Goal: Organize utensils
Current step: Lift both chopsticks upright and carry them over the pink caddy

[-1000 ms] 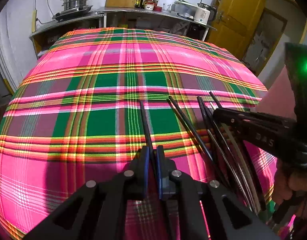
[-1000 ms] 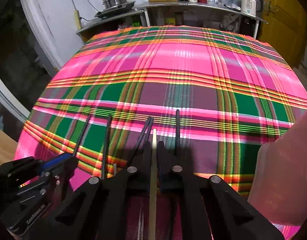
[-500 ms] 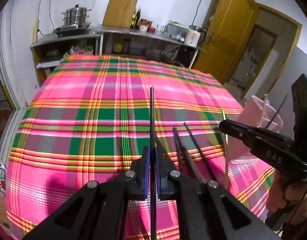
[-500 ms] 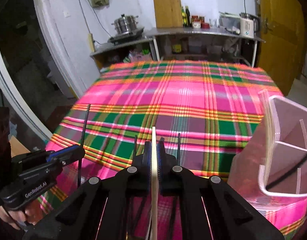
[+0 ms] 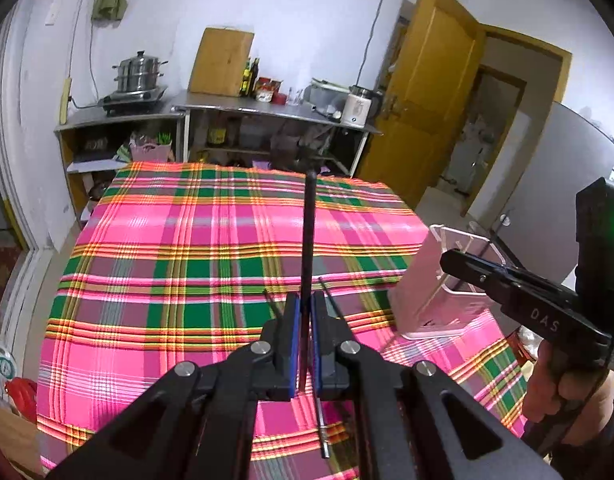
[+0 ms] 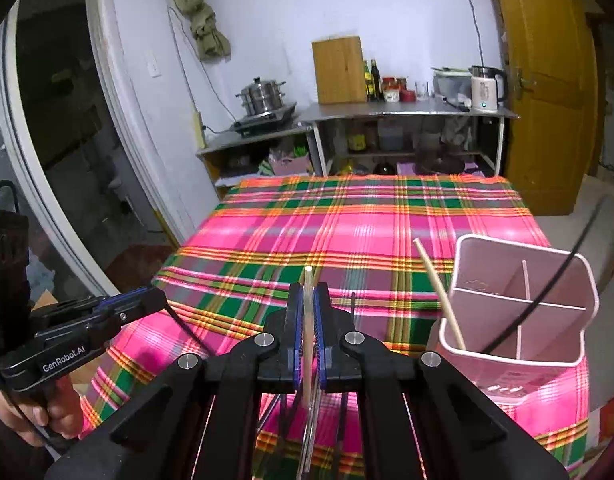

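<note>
1. The left gripper (image 5: pixel 303 344) is clamped on a black chopstick (image 5: pixel 308 240), which stands up out of the blue pads and points away across the plaid tablecloth (image 5: pixel 187 248).
2. The right gripper (image 6: pixel 308 336) is clamped on a pale wooden chopstick (image 6: pixel 307 320), held upright between its blue pads; the stick's tip shows just above the fingertips.
3. The pink utensil holder (image 6: pixel 519 320) stands on the tablecloth near its front right corner, and is the landmark for the rest. It is split into compartments by thin white walls.
4. In the holder, a second pale wooden chopstick (image 6: pixel 439 292) leans out of the left compartment toward the left, and a thin black chopstick (image 6: pixel 547 288) leans out toward the right; which compartment the black one stands in is hard to tell.
5. Left of the holder, the right gripper is above the cloth, near it but apart from it. The left gripper (image 6: pixel 107 312) is farther left still, well apart from the holder.
6. In the left wrist view the holder (image 5: pixel 439 292) sits to the right of the held black chopstick, with the right gripper (image 5: pixel 467 264) reaching over its top edge.
7. Left of the holder, a few loose dark chopsticks (image 5: pixel 322 428) lie on the cloth beneath the grippers.
</note>
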`<state>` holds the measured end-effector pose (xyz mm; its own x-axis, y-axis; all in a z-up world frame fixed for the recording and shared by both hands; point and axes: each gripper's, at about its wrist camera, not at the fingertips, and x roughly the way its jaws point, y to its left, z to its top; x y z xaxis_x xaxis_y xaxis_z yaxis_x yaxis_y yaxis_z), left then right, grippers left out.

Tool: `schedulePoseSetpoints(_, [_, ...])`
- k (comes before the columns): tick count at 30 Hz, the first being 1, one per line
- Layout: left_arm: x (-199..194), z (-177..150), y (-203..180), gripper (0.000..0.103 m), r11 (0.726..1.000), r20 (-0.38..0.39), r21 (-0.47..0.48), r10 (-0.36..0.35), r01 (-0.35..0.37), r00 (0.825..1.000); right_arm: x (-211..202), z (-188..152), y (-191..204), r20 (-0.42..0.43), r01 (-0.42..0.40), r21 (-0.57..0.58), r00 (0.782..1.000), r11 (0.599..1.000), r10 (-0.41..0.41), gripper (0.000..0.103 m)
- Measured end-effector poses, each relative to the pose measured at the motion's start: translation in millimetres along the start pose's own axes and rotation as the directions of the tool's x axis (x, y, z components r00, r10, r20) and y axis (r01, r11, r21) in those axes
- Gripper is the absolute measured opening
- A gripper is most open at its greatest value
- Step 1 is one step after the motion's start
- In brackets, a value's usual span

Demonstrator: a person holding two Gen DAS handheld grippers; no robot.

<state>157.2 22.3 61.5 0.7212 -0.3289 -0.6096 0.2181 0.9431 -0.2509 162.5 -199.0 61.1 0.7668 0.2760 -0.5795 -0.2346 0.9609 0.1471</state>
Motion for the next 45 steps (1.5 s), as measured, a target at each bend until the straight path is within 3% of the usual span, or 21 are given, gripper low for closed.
schedulePoseSetpoints(13, [-19.0, 16.2, -45.2, 0.006, 0.994, 0.006, 0.052, -0.096, 0.095, 0.995, -54.5, -0.5, -20.1, 0.076, 0.019, 0.028, 0.997, 0.999, -0.021, 0.005])
schedulePoseSetpoints(27, [0.2, 55.9, -125.6, 0.006, 0.958, -0.017, 0.128, -0.256, 0.256, 0.967, -107.9, 11.3, -76.4, 0.159, 0.105, 0.134, 0.979, 0.985, -0.126, 0.005])
schedulePoseSetpoints(38, [35.4, 98.2, -149.1, 0.006, 0.955, 0.023, 0.129, -0.273, 0.268, 0.962, -121.5, 47.5, -114.6, 0.252, 0.152, 0.193, 0.947, 0.969, -0.199, 0.005])
schedulePoseSetpoints(45, [71.5, 90.1, -150.0, 0.006, 0.958, -0.022, 0.118, -0.262, 0.262, 0.965, -93.6, 41.7, -129.3, 0.211, 0.165, 0.212, 0.955, 0.963, -0.210, 0.005])
